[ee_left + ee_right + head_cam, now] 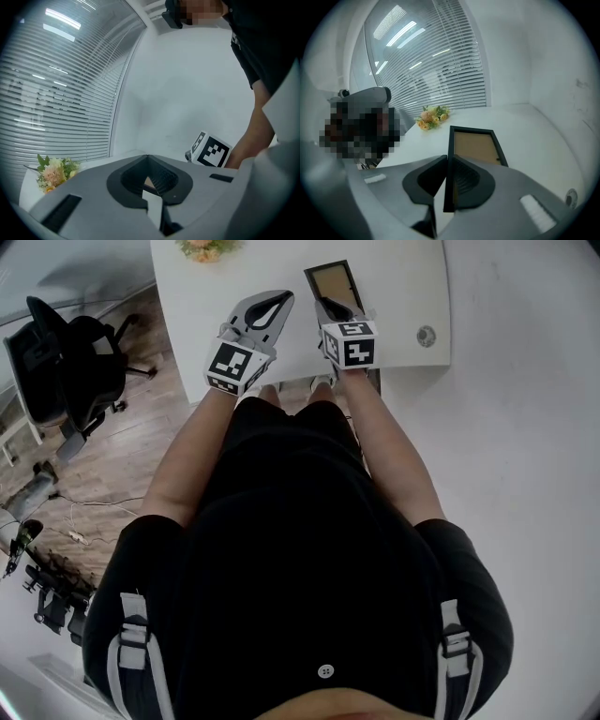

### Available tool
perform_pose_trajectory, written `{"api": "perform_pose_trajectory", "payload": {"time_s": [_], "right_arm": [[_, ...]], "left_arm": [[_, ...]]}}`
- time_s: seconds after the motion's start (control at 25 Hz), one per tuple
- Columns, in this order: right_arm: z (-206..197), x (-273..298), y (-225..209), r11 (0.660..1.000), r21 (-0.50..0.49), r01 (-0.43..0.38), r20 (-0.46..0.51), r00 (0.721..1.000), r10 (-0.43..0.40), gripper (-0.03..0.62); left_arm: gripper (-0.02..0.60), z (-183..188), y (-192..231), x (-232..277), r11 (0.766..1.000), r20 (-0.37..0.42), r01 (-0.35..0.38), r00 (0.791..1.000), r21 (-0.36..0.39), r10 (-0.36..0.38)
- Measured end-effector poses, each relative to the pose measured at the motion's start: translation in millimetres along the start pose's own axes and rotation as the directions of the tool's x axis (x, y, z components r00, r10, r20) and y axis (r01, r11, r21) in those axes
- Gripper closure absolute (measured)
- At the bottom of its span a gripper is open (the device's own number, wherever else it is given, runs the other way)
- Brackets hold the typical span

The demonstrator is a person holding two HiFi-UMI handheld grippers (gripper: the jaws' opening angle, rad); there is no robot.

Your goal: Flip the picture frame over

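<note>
The picture frame (pixel 334 285) has a black border and shows a brown board face up; it is over the white table (pixel 398 296) at the far side. My right gripper (pixel 326 307) is shut on it. In the right gripper view the jaws (pixel 449 159) pinch the frame's (pixel 476 146) near left rail, and the rest of the frame reaches away over the table (pixel 534 126). My left gripper (pixel 284 298) hovers just left of the frame, shut, its tips meeting (pixel 147 158) with nothing held. The right gripper's marker cube (pixel 211 151) shows beside it.
A small bunch of flowers (pixel 208 249) (pixel 432 115) (pixel 54 172) lies at the table's far left. A round cable grommet (pixel 426 336) sits near the table's right front corner. A black office chair (pixel 80 362) stands on the wooden floor to the left. Window blinds (pixel 440 70) rise behind the table.
</note>
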State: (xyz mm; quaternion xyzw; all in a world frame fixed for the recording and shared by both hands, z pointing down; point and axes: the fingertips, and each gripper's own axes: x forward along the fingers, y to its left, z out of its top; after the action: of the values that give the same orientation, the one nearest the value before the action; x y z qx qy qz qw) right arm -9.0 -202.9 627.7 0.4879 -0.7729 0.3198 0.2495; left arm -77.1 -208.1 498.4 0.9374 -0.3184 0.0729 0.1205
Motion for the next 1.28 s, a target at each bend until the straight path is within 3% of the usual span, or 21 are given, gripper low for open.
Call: {"api": "perform_pose_trajectory", "payload": {"time_s": [0.68, 0.96, 1.16, 1.28], "right_arm": [[18.9, -25.2, -1.4, 0.966, 0.182, -0.183, 0.075, 0.982, 0.172, 0.545], [25.2, -29.3, -1.1, 0.898, 0.321, -0.301, 0.146, 0.953, 0.267, 0.545], [31.0, -33.6, 7.6, 0.852, 0.354, -0.386, 0.186, 0.922, 0.340, 0.545], [34.3, -36.4, 8.8, 0.804, 0.404, -0.436, 0.229, 0.899, 0.372, 0.545]], "left_arm": [[0.575, 16.5, -12.3, 3.7, 0.998, 0.003, -0.068, 0.998, 0.017, 0.068], [0.575, 12.1, -15.7, 12.1, 0.997, 0.008, -0.078, 0.997, 0.003, 0.078], [0.575, 11.7, -17.0, 13.5, 0.997, 0.005, -0.080, 0.997, -0.015, 0.081], [0.575, 6.8, -19.0, 14.3, 0.997, -0.007, -0.081, 0.997, -0.016, 0.081]]}}
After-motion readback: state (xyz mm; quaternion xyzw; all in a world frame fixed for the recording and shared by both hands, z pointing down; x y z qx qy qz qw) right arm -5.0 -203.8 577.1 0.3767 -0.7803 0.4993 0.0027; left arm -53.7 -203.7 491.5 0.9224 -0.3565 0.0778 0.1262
